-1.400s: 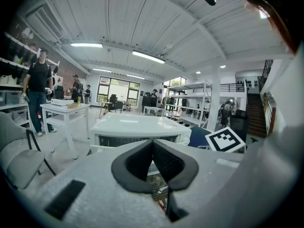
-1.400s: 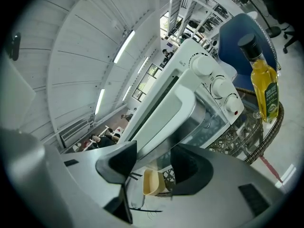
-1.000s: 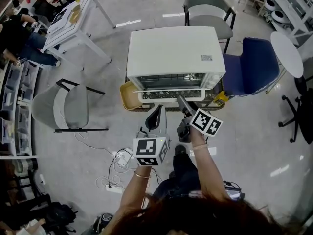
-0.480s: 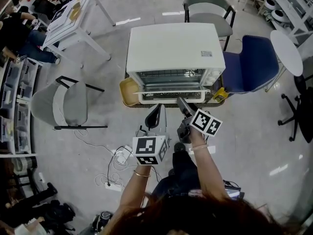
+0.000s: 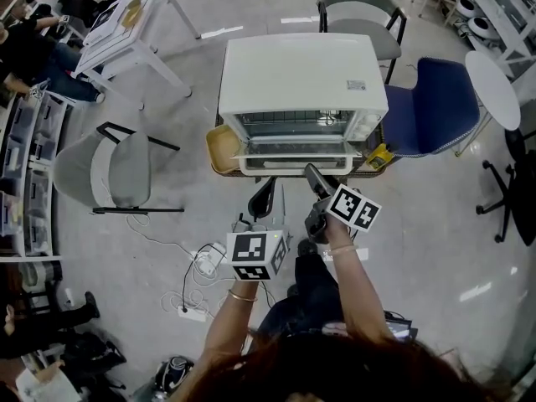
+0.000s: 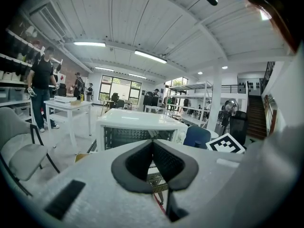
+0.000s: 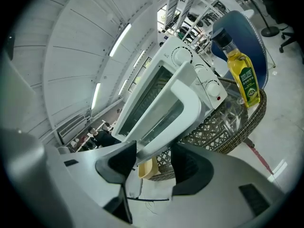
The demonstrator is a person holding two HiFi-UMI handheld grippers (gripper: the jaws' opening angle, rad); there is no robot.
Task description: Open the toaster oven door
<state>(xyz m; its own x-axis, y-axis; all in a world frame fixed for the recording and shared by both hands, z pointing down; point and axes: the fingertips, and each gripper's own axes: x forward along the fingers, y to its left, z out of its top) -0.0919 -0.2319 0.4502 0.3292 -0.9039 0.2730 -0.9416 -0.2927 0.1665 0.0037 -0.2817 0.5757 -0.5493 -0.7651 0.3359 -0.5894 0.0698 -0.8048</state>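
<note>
1. The right gripper (image 7: 153,152) is holding its jaws apart. The free edge of the toaster oven door (image 7: 187,96) is lying across the gap between them, and it cannot be told whether the pads are touching it.
2. The left gripper (image 6: 153,144) is holding its jaws pressed together on nothing. In the head view it is hanging at 7 o'clock of the right gripper, clear of the door.
3. The door is standing partly open, tilting out from the front of the white toaster oven (image 5: 301,78), which is sitting at 12 o'clock of both grippers.
4. The oven is resting on a wicker table (image 7: 223,127).
5. A yellow oil bottle (image 7: 243,77) is standing upright on that table at the oven's 4 o'clock.
6. A yellow tray (image 5: 219,151) is lying at the oven's 8 o'clock, and a blue chair (image 5: 431,107) is standing at its 3 o'clock.
</note>
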